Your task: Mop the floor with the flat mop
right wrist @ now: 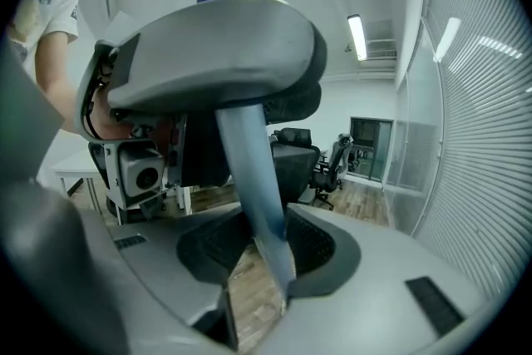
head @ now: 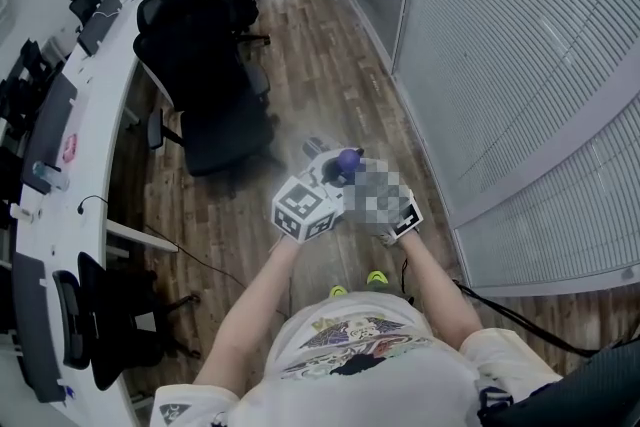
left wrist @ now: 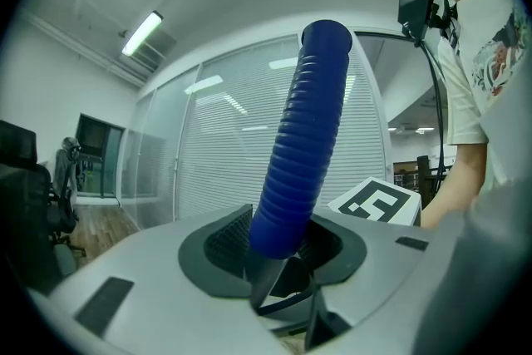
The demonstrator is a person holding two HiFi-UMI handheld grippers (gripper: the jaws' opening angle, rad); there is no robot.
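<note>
Both grippers sat close together on the flat mop [head: 348, 161], which stood upright just in front of you over the wooden floor [head: 330, 65], between the black office chairs [head: 215, 115] and the wall of white blinds [head: 520, 45]. Your right gripper [right wrist: 259, 283] had the grey pole [right wrist: 253, 179] running between its jaws. The pole lay against one pad while floor showed through the gap at the other, so those jaws stood slack around it rather than pinching. Your left gripper [left wrist: 278, 291] was just above on the same pole, clamped right under the blue ribbed grip [left wrist: 299, 137], which rose out of its jaws. You gave me no clear sight of the mop's head.
</note>
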